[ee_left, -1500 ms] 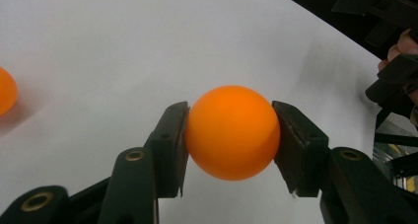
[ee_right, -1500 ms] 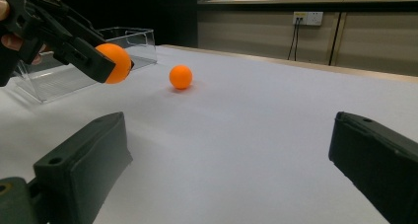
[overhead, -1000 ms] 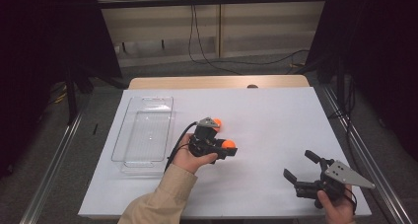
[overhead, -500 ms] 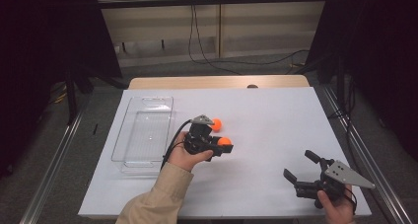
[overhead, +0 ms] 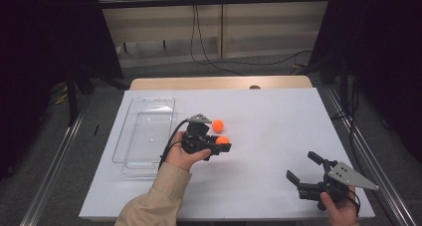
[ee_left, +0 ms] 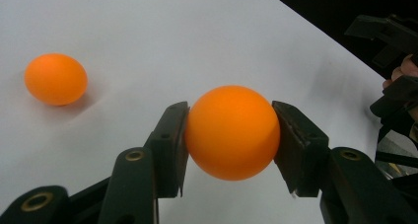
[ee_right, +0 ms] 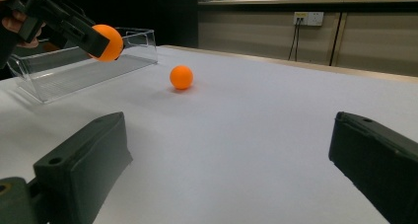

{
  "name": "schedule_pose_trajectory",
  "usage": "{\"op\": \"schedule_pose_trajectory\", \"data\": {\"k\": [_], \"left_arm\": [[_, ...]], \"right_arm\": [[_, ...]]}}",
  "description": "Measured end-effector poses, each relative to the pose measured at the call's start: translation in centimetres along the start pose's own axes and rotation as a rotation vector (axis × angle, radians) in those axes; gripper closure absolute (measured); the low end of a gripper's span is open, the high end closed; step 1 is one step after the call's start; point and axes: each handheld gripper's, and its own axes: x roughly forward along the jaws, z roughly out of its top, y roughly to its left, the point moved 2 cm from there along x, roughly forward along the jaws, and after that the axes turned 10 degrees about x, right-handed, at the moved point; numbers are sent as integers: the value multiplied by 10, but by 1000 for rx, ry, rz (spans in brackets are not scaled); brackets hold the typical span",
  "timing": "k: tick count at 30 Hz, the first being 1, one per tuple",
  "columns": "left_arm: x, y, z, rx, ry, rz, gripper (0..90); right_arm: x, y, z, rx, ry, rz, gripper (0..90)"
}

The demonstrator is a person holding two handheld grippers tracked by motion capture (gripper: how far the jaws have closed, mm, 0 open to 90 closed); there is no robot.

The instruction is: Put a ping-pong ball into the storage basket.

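My left gripper (overhead: 222, 144) (ee_left: 230, 135) is shut on an orange ball (ee_left: 231, 131) (overhead: 222, 140) (ee_right: 107, 42), held above the white table near its middle. A second orange ball (overhead: 217, 125) (ee_left: 55, 79) (ee_right: 181, 77) lies on the table just beyond it, untouched. At the table's front right my right gripper (overhead: 303, 168) (ee_right: 226, 165) stands open, jaws wide apart with nothing between them, pointing toward the balls. A hand in a beige sleeve (overhead: 159, 196) holds the left gripper.
A clear plastic tray (overhead: 144, 131) (ee_right: 74, 71) lies on the left part of the white table sheet (overhead: 278, 116), just left of my left gripper. Metal rails run along both sides of the table. Cables hang at the back wall.
My left gripper with the held ball has shifted slightly toward the tray. The right gripper has stayed where it was.
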Motion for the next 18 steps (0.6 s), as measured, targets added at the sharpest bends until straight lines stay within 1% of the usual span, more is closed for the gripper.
{"op": "schedule_pose_trajectory", "data": {"k": [13,16,18], "left_arm": [[-7,6,0,-12,-4,10,508],[-9,7,0,-18,-15,15,508],[-10,8,0,-17,-14,16,508]], "right_arm": [[0,0,0,0,0,0,11],[0,0,0,0,0,0,12],[0,0,0,0,0,0,12]]}}
